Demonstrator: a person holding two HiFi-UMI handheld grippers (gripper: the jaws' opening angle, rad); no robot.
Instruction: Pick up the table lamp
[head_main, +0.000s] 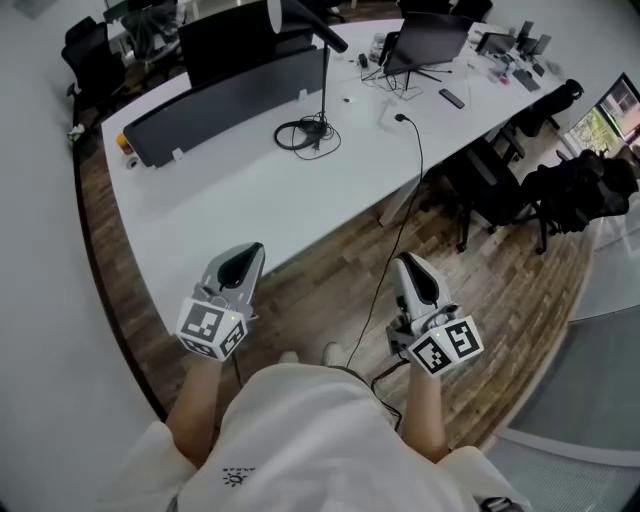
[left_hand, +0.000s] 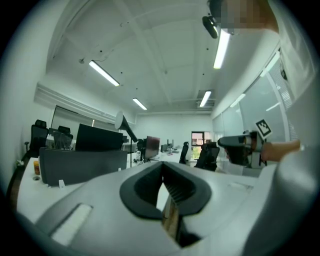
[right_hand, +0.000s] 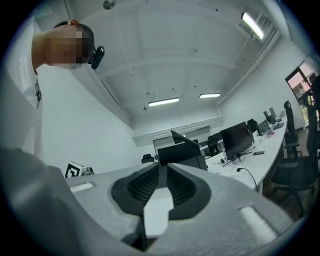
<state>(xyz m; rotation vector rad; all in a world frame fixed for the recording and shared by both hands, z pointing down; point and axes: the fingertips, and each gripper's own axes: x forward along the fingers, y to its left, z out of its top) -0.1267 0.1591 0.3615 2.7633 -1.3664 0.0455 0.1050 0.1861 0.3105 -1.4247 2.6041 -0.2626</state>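
The table lamp (head_main: 323, 88) is black, with a thin upright pole, a slanted head at the top and a base ringed by coiled black cable (head_main: 308, 134); it stands far back on the white desk (head_main: 230, 200). Both grippers hang low at the desk's near edge, well short of the lamp. My left gripper (head_main: 245, 258) points at the desk with jaws together and nothing in them. My right gripper (head_main: 412, 268) is over the wooden floor, jaws also together and empty. From the left gripper view the lamp (left_hand: 125, 126) rises beyond the shut jaws (left_hand: 162, 172).
A dark divider panel (head_main: 230, 98) and a monitor (head_main: 225, 38) stand left of the lamp. A laptop (head_main: 428, 42) and small items sit at the far right. A black cable (head_main: 412, 200) drops from the desk to the floor. Office chairs (head_main: 500, 190) stand right.
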